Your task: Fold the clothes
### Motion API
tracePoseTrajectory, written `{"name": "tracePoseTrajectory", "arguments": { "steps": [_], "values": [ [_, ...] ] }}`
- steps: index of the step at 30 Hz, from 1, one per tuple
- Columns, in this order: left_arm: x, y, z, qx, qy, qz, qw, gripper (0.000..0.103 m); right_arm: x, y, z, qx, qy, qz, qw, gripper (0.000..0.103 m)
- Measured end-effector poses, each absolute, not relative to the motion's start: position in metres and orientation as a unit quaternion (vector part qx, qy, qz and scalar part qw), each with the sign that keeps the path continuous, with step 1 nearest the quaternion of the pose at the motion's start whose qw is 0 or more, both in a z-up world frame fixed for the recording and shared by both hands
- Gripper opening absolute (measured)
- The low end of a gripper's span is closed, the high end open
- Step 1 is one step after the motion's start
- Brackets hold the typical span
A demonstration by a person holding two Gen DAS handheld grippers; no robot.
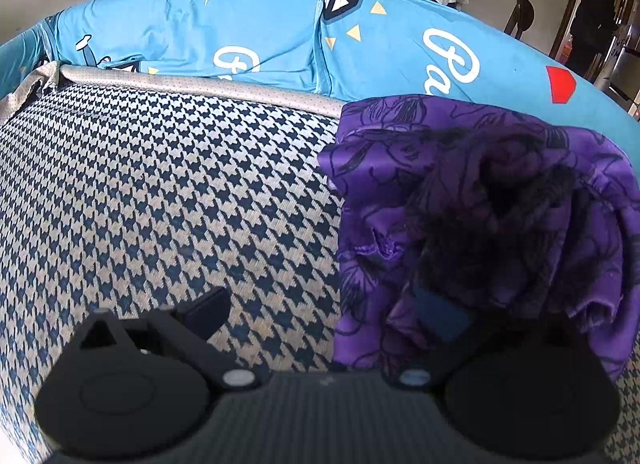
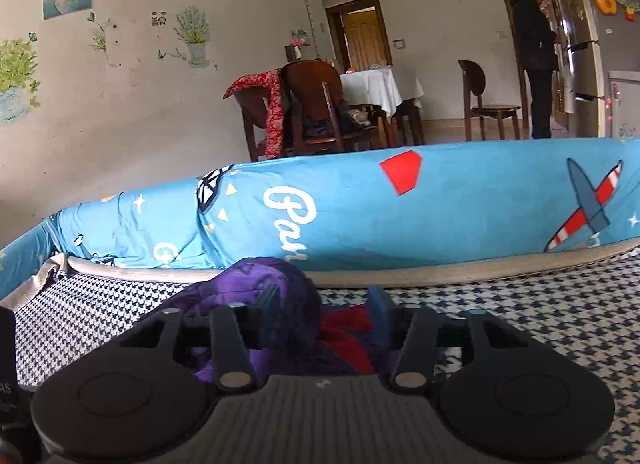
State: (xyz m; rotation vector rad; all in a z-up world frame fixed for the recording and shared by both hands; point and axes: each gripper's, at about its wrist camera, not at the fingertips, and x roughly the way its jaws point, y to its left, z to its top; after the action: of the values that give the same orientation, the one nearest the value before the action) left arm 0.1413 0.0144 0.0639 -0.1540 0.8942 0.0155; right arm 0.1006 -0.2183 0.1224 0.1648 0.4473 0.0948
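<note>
Purple garment (image 1: 480,224) bunched near the back edge of a houndstooth cushion (image 1: 160,184) — red cloth (image 2: 344,332) beside it. Left gripper (image 1: 324,312) jaws wide apart, one finger under purple folds. Right gripper (image 2: 324,304) jaws apart over both.

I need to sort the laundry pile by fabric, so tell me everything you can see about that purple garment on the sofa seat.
The purple garment is a thin, slightly shiny-looking cloth printed with dark outlined flowers, with a stitched hem edge showing. It is crumpled in a heap, not folded, lying on the houndstooth seat near the blue patterned cover. The left gripper is open, one finger buried in its folds. From the right wrist view, the right gripper is open just before it, and a red fabric lies against it.
</note>
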Motion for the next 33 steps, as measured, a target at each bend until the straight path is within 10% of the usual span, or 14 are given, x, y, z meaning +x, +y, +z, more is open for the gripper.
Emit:
{"name": "tracePoseTrajectory", "arguments": {
  "steps": [10,17,33],
  "values": [
    [0.141,0.021,0.063,-0.083,0.434,0.010,0.897,0.103,0.128,-0.172,0.080,0.073,0.287,0.082,0.952,0.066],
    [0.140,0.020,0.063,-0.079,0.432,0.011,0.899,0.103,0.122,-0.169,0.072,0.061,0.286,0.080,0.953,0.017],
    [0.139,0.011,0.063,-0.053,0.421,0.010,0.905,0.103,0.090,-0.241,0.107,0.126,0.256,-0.056,0.957,0.012]
  ]
}}
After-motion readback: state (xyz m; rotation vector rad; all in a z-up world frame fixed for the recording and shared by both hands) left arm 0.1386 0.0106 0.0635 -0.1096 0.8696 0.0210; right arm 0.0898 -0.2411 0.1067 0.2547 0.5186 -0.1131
